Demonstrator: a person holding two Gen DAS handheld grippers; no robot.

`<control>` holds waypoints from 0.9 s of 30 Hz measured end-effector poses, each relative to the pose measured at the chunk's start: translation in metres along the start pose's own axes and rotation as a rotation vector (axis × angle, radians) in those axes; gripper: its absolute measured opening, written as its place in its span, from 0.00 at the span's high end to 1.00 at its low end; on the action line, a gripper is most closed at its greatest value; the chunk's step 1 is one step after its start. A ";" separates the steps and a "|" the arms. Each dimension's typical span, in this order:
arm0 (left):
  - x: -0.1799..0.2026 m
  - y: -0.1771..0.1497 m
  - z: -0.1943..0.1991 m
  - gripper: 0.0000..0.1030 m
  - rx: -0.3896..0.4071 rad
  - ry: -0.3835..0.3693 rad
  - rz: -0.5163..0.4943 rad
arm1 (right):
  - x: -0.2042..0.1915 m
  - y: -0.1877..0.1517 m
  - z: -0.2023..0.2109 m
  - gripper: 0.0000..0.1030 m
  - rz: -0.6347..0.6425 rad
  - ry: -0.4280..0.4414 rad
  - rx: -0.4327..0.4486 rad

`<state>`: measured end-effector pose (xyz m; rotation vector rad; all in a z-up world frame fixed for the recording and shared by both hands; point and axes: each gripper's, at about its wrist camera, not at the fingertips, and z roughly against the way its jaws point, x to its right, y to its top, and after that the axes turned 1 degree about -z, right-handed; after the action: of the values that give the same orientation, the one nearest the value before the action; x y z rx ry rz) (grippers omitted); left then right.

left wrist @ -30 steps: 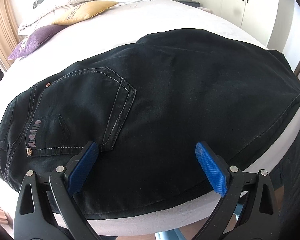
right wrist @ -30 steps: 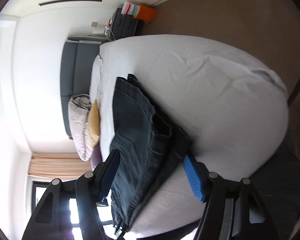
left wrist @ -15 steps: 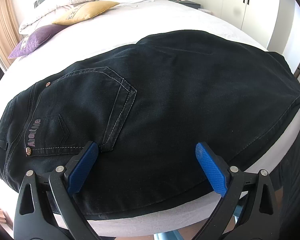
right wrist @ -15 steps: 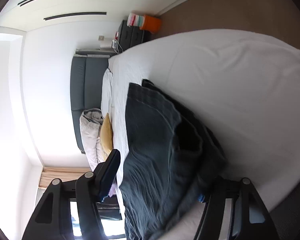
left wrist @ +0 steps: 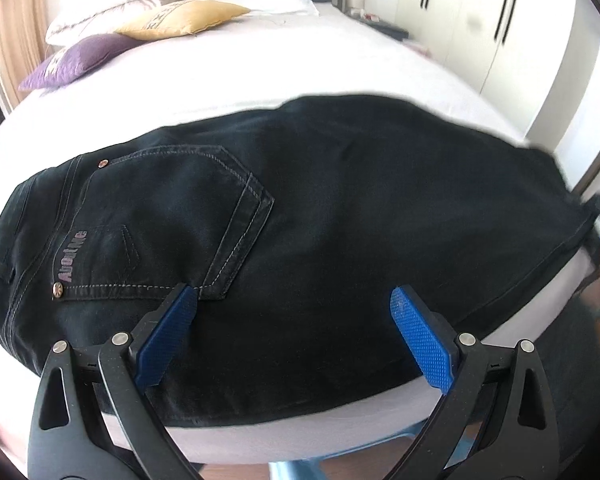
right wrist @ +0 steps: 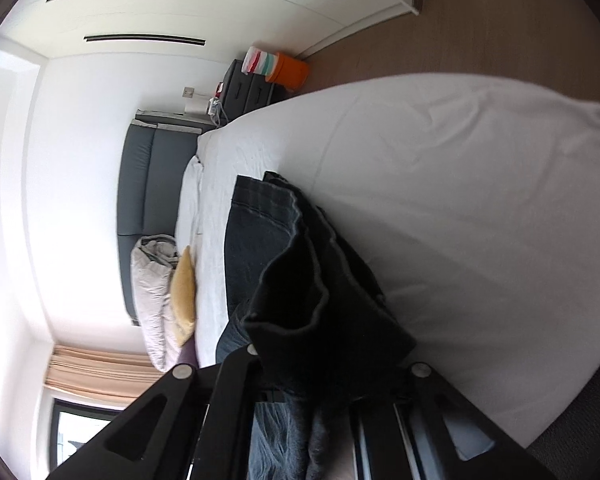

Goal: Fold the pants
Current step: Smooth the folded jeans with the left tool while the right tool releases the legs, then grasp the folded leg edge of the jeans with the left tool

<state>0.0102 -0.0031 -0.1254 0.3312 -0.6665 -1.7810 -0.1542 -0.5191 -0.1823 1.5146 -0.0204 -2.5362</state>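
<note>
One clear bit of lettering here: pale purple letters on the black pants [left wrist: 320, 220], running sideways along the top edge of the back pocket [left wrist: 172, 220], between its two copper rivets. It reads something like "AboutMe", though the middle letters smear in the lens. Up beyond the pants, the yellow cushion [left wrist: 184, 18] and the purple cushion [left wrist: 76, 58] each carry a printed band of characters, too small and skewed to read. Nothing else legible.
</note>
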 end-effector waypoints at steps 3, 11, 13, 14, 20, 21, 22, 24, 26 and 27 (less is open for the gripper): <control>-0.006 0.006 0.014 0.04 0.034 -0.038 0.049 | -0.038 -0.012 0.003 0.95 0.137 -0.054 0.036; -0.041 0.026 0.012 0.04 0.026 -0.204 0.253 | -0.188 -0.209 -0.083 0.95 1.154 -0.218 -0.200; -0.047 0.032 0.007 0.04 0.020 -0.259 0.292 | -0.183 -0.250 -0.102 0.95 1.256 -0.234 -0.283; -0.048 0.035 0.005 0.04 0.018 -0.291 0.307 | -0.177 -0.265 -0.108 0.95 1.291 -0.255 -0.300; -0.039 0.058 -0.027 0.04 -0.061 -0.463 0.384 | -0.175 -0.275 -0.117 0.95 1.389 -0.301 -0.273; -0.036 0.062 -0.031 0.04 -0.070 -0.487 0.393 | -0.175 -0.276 -0.116 0.95 1.389 -0.300 -0.266; -0.030 0.069 -0.038 0.04 -0.085 -0.523 0.402 | -0.174 -0.279 -0.115 0.95 1.387 -0.295 -0.261; -0.021 0.081 -0.046 0.04 -0.102 -0.545 0.397 | -0.175 -0.282 -0.112 0.95 1.389 -0.281 -0.242; -0.009 0.094 -0.056 0.04 -0.128 -0.564 0.376 | -0.172 -0.288 -0.108 0.95 1.405 -0.270 -0.219; -0.005 0.097 -0.060 0.04 -0.139 -0.563 0.372 | -0.173 -0.288 -0.107 0.95 1.408 -0.264 -0.208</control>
<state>0.1207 -0.0332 -0.1166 -0.3865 -0.9219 -1.5459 -0.0247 -0.1983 -0.1137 0.5999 -0.5952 -1.4485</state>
